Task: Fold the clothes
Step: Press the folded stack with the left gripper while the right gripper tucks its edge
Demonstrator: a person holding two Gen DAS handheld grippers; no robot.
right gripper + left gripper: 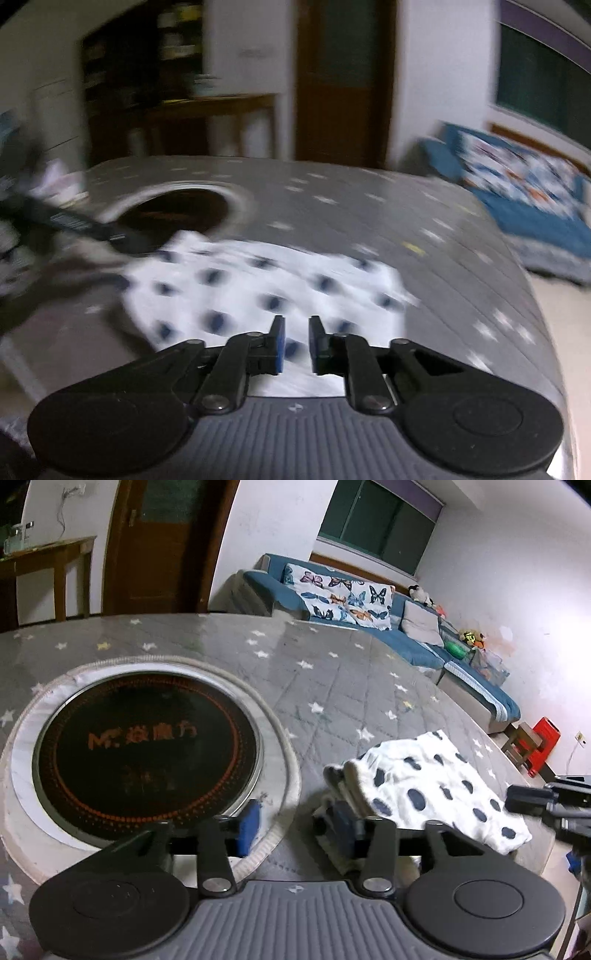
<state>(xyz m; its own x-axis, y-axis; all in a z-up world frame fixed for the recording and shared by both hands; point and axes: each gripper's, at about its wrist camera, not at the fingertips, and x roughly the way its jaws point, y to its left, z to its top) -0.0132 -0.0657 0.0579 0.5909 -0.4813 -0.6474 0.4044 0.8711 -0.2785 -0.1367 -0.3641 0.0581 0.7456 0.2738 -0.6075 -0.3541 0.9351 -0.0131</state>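
A white garment with dark blue spots (436,786) lies folded on the grey star-patterned table cover (229,653), its layered edge toward my left gripper. My left gripper (295,823) is open, its right finger at the garment's folded edge, its left finger over the burner rim. In the blurred right wrist view the same garment (266,288) spreads in front of my right gripper (295,343), which hovers over its near edge with the jaws a small gap apart and nothing between them. The right gripper also shows at the right edge of the left wrist view (546,805).
A round black induction burner (147,749) with orange lettering sits in the table, left of the garment. A blue sofa with butterfly cushions (343,598) stands beyond the table. A wooden door (343,77) and a side table (48,565) are behind. A red stool (543,746) is on the floor.
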